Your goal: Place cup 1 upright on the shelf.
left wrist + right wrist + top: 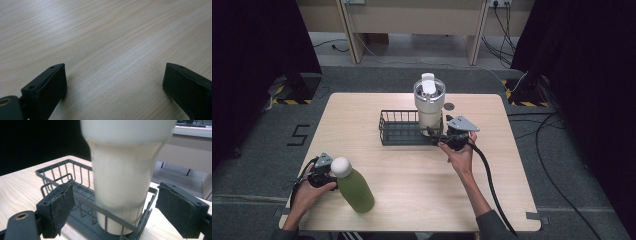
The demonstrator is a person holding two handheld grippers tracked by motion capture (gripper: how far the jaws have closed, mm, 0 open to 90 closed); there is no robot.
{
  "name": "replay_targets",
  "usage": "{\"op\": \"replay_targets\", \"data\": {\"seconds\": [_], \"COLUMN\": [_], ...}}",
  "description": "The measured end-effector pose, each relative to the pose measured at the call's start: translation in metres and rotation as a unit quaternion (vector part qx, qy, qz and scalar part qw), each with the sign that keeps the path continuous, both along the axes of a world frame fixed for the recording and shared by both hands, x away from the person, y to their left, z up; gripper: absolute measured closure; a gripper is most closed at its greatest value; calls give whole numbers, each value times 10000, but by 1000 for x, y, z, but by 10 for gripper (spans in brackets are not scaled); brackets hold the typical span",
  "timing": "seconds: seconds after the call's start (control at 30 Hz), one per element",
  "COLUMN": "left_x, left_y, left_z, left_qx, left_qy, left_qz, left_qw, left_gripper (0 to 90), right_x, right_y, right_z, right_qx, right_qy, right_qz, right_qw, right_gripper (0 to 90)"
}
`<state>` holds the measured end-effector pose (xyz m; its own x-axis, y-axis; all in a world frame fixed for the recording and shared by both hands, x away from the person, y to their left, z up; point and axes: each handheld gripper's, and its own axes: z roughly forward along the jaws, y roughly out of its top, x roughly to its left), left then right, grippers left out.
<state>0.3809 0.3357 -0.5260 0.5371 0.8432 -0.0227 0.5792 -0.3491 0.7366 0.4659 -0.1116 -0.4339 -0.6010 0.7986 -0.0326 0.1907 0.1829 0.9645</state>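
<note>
A white tumbler [429, 102] with a clear lid stands upright in the right end of a dark wire basket [398, 128] at the table's middle. My right gripper [435, 134] is open just in front of it. In the right gripper view the tumbler [122, 177] stands between the two pads [62, 202], which do not touch it, with the basket [62, 172] around its base. A green bottle [355, 189] with a white cap stands at the front left. My left gripper [323, 170] sits just left of it, open [115, 68] over bare wood.
The wooden table [412, 170] has free room across its front middle and right. A small dark round mark [449, 106] lies behind the tumbler. The right gripper's black cable [492, 187] trails to the front right edge. Black curtains flank the table.
</note>
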Motion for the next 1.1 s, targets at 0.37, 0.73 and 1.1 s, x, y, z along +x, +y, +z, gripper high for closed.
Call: {"op": "replay_targets", "data": {"seconds": [0.37,0.73,1.1], "left_x": [0,0,0], "left_y": [0,0,0], "left_z": [0,0,0], "left_qx": [-3,-3,-2], "left_qy": [1,0,-1], "left_qz": [0,1,-3], "left_qw": [10000,10000,10000], "left_gripper": [46,47,48], "right_x": [-30,-49,-64], "right_y": [-11,-27,-34], "right_z": [3,-4,-9], "right_qx": [-109,21,-12], "right_qy": [-73,16,73], "right_qz": [144,197,244], "right_qw": [9998,9998,9997], "right_gripper": [148,149,149]}}
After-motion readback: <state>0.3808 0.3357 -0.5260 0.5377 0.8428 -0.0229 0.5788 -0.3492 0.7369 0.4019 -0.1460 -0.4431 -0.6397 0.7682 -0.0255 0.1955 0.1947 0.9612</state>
